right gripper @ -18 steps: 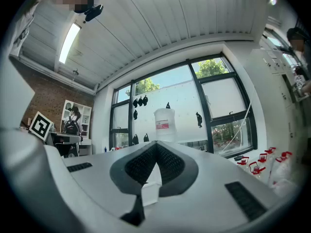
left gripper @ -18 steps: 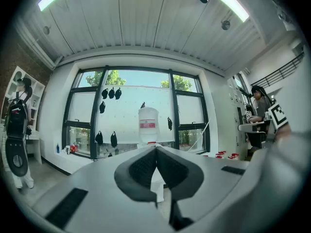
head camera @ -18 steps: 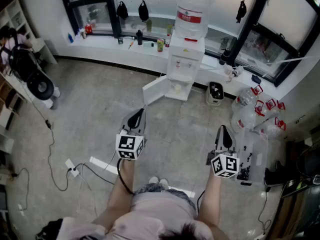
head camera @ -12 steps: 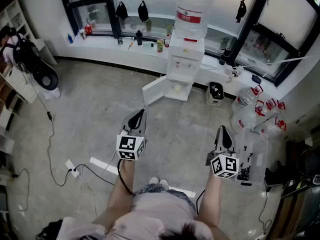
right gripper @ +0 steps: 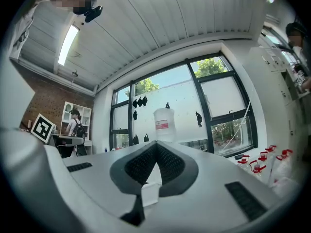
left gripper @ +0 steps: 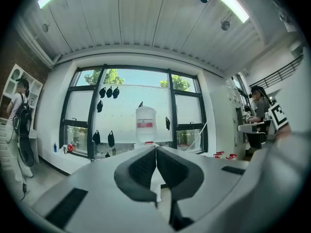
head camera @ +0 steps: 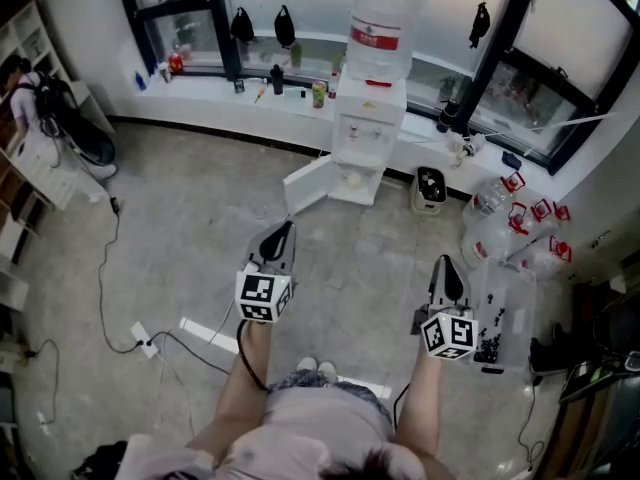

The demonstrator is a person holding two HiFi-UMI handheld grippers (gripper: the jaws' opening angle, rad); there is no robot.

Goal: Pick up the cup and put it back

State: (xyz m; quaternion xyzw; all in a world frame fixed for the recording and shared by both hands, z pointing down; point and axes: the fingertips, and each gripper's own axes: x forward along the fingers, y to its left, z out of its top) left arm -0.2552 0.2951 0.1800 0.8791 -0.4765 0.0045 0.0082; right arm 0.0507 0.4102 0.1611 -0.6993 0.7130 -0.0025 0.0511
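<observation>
A white water dispenser (head camera: 372, 118) with a big bottle (head camera: 382, 23) on top stands against the window wall, its lower cabinet door (head camera: 315, 181) swung open. A small pale thing, maybe the cup (head camera: 352, 177), sits inside that cabinet; I cannot make it out clearly. My left gripper (head camera: 286, 226) and right gripper (head camera: 447, 259) hover over the floor well short of the dispenser, both pointing toward it. In the left gripper view the left gripper (left gripper: 155, 147) is shut with nothing in it and the bottle (left gripper: 146, 125) is straight ahead. The right gripper (right gripper: 156, 145) is likewise shut and empty.
A small bin (head camera: 431, 186) stands right of the dispenser. Several empty water jugs (head camera: 502, 220) and a clear plastic box (head camera: 502, 313) lie at the right. Cables (head camera: 105, 298) trail over the floor at the left. A person with a backpack (head camera: 55, 108) stands by the shelves.
The person at the far left has shifted along the shelves. Both grippers stay almost where they were, shut.
</observation>
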